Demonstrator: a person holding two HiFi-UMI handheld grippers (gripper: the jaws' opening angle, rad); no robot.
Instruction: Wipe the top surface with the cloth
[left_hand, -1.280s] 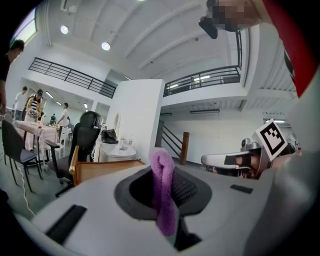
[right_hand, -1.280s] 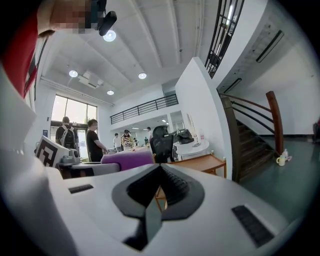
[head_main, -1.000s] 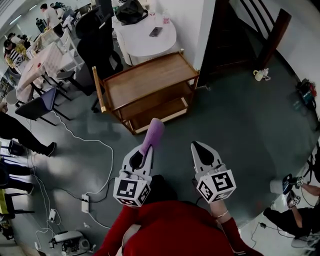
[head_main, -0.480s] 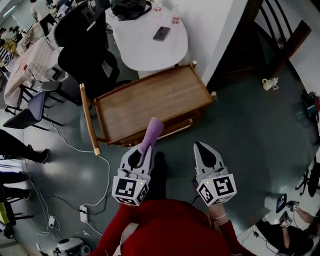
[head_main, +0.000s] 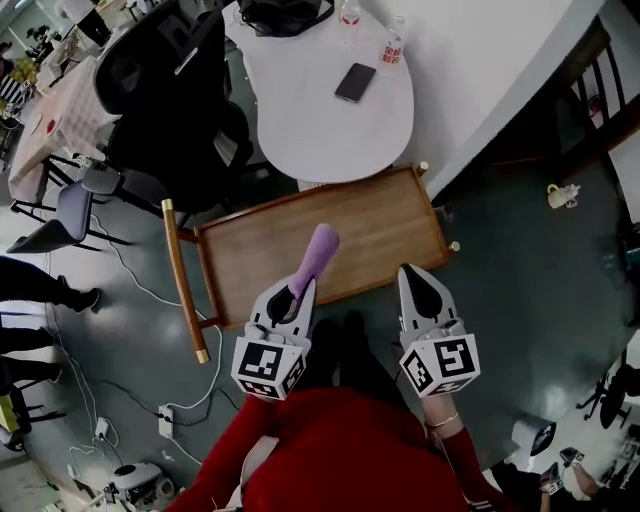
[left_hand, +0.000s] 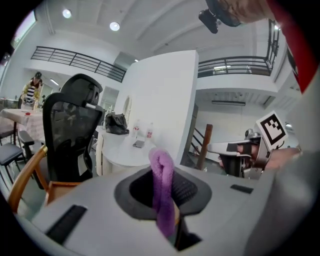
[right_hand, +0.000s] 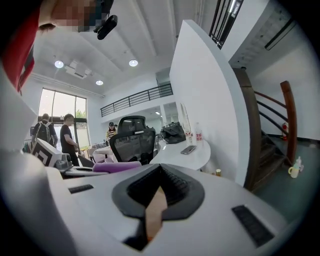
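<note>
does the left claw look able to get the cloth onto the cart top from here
Probably yes: the left claw, shut on the purple cloth, hangs over the wooden cart top, which is bare, with nothing between them.

Open-plan office, double height, with mezzanine. Evidence: black mesh swivel chair (head_main: 170, 100) beside a white rounded table (head_main: 300, 130) carrying a phone (head_main: 355, 82), with bottles (head_main: 392, 50) at its wall-side edge. Further tables (head_main: 50, 125) at upper left. Power strip (head_main: 165, 421) and cables on grey floor. Railed gallery (left_hand: 75, 62), recessed ceiling lights (left_hand: 114, 26), staircase (right_hand: 280, 130).
</note>
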